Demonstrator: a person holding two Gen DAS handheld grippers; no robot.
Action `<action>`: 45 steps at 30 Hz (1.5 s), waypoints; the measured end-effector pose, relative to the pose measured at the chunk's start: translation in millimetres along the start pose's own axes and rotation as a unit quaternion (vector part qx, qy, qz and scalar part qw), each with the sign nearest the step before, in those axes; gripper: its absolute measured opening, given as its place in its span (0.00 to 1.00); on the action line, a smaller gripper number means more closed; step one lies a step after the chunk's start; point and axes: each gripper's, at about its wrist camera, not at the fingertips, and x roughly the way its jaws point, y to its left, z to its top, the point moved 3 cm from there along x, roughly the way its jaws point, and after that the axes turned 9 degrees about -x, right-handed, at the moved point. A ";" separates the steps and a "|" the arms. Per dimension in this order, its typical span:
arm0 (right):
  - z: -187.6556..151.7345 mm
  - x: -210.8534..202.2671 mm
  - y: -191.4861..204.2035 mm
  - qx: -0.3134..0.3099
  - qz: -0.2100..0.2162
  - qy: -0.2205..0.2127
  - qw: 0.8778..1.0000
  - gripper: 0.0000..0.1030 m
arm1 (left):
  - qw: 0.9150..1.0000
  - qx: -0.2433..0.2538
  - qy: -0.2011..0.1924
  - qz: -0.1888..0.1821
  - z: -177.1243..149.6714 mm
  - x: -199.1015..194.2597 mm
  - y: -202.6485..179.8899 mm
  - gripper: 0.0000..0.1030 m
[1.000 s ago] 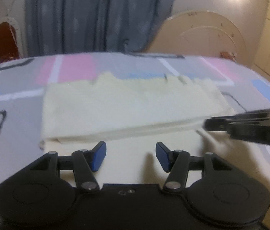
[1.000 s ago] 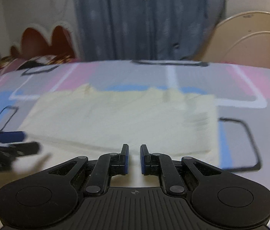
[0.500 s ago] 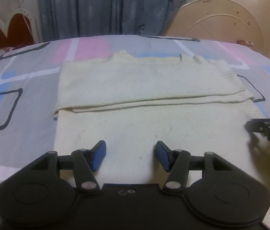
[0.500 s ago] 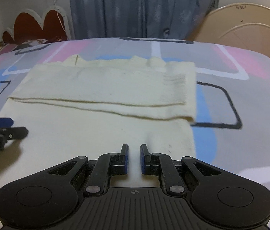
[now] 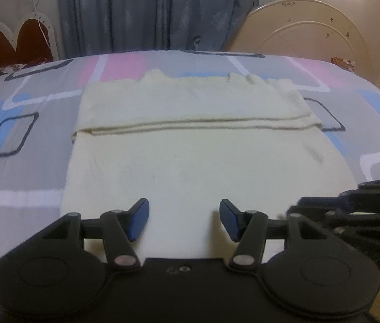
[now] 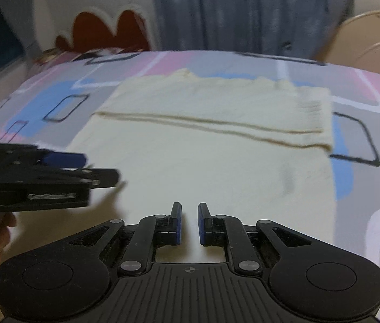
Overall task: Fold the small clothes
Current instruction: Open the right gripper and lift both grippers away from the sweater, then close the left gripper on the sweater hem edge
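Cream knit garment on bed is light, floppy (far half already folded): pinch near-edge corners at frame bottom; left gripper spread wide, right gripper nearly together, both empty.

Blue-grey curtain behind patterned bed; cream headboard right

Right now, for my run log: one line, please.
garment: far part folded | left gripper: open, empty | right gripper: narrow gap, empty | bedsheet
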 end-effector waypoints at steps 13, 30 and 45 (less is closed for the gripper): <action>-48.1 -27.2 -7.6 0.012 -0.040 0.023 0.999 0.13 | 0.999 0.031 0.019 0.019 -38.1 -17.9 7.0 0.56; -93.0 -73.8 86.2 0.008 -0.047 0.022 0.999 0.61 | 0.997 0.069 0.026 -0.016 -94.0 -72.1 12.0 0.59; -134.1 -124.3 63.4 0.036 -0.125 0.030 0.991 0.61 | 0.999 0.041 0.018 -0.017 -110.7 -105.9 44.2 0.59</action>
